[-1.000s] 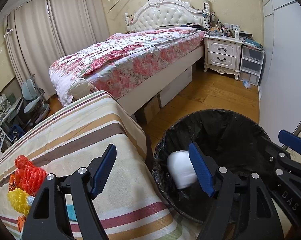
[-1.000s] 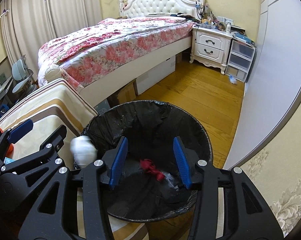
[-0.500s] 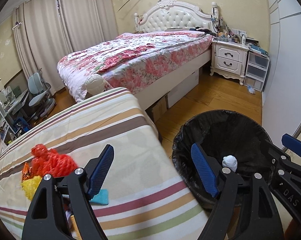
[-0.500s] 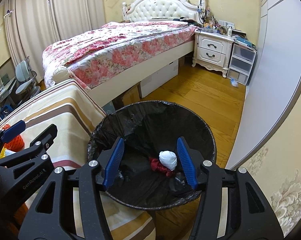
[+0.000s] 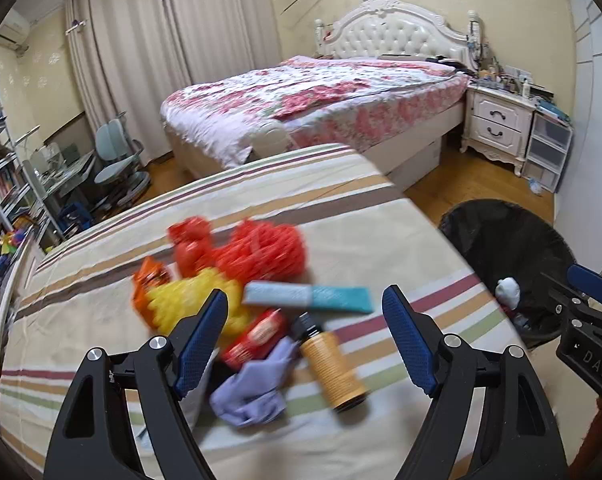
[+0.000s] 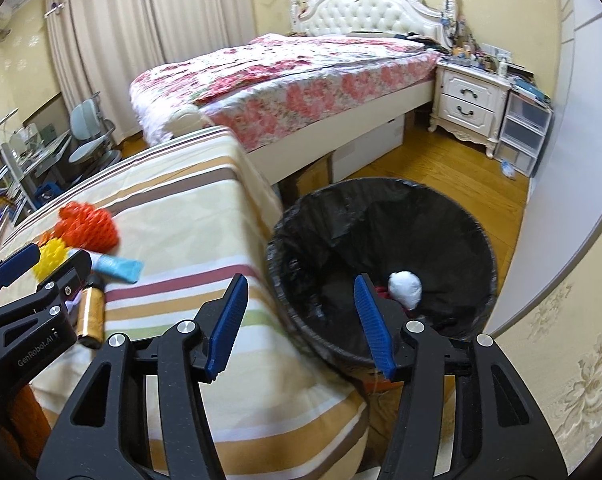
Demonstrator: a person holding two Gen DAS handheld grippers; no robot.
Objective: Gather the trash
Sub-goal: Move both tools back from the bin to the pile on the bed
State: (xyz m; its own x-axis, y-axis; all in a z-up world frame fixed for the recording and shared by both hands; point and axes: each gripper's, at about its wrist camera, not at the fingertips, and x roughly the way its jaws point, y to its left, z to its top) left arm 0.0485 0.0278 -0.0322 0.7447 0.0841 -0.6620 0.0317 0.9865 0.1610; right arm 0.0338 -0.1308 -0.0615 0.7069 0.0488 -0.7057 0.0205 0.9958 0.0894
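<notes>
My left gripper (image 5: 305, 340) is open and empty above a pile of trash on the striped table (image 5: 361, 216): orange mesh (image 5: 261, 250), yellow mesh (image 5: 181, 304), a teal tube (image 5: 309, 296), a red packet (image 5: 257, 338), an amber bottle (image 5: 333, 368) and a lilac cloth (image 5: 253, 392). My right gripper (image 6: 301, 324) is open and empty near the rim of the black-lined bin (image 6: 381, 216). A white wad (image 6: 405, 290) and something red lie inside the bin. The bin (image 5: 497, 232) also shows in the left wrist view.
The bin stands on the wood floor (image 6: 441, 168) against the table's right end. A floral bed (image 6: 301, 76) lies behind, with a white nightstand (image 6: 469, 100) and plastic drawers (image 6: 525, 128). A white wardrobe wall (image 6: 573, 120) runs on the right. A desk chair (image 5: 117, 160) stands far left.
The white wad dropped from the left gripper into the bin. My left gripper then swung left from over the bin to over the trash pile. My right gripper drew back slightly.
</notes>
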